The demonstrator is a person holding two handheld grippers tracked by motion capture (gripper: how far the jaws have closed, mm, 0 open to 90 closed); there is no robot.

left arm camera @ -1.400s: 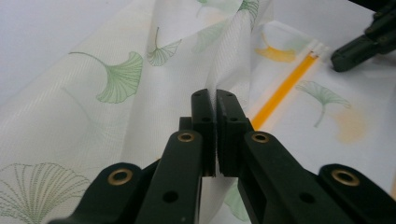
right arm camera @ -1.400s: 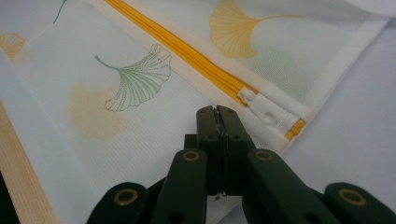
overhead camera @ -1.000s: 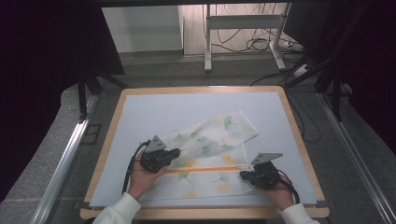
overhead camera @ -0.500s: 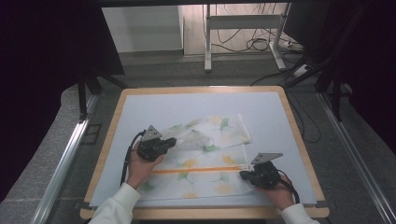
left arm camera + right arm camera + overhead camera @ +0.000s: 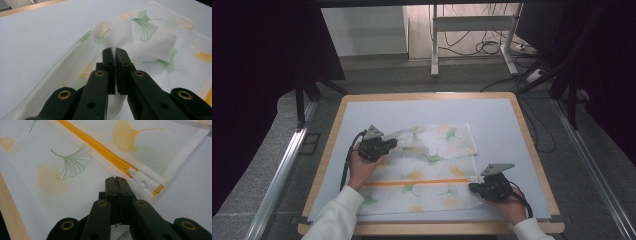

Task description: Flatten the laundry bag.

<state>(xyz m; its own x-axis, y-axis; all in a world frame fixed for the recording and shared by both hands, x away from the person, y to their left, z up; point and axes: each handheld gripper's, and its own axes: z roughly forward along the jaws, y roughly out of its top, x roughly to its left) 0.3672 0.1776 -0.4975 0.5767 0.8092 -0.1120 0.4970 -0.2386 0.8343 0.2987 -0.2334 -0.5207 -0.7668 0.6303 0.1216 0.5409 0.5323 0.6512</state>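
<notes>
Bag: one white mesh laundry bag with ginkgo-leaf print (image 5: 427,170), on the pale blue table (image 5: 492,120).
Zipper: one orange zipper (image 5: 105,151).
Left gripper (image 5: 115,53): pinching a raised fold.
Right gripper (image 5: 116,182): clamped on bag's edge.

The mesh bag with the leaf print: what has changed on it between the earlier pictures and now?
The left gripper, shut on the mesh bag, has carried its pinched left edge away from the person and toward the table's middle, folding it over the bag. The right gripper has stayed in place, shut on the bag's edge near the orange zipper. The table is unchanged.
</notes>
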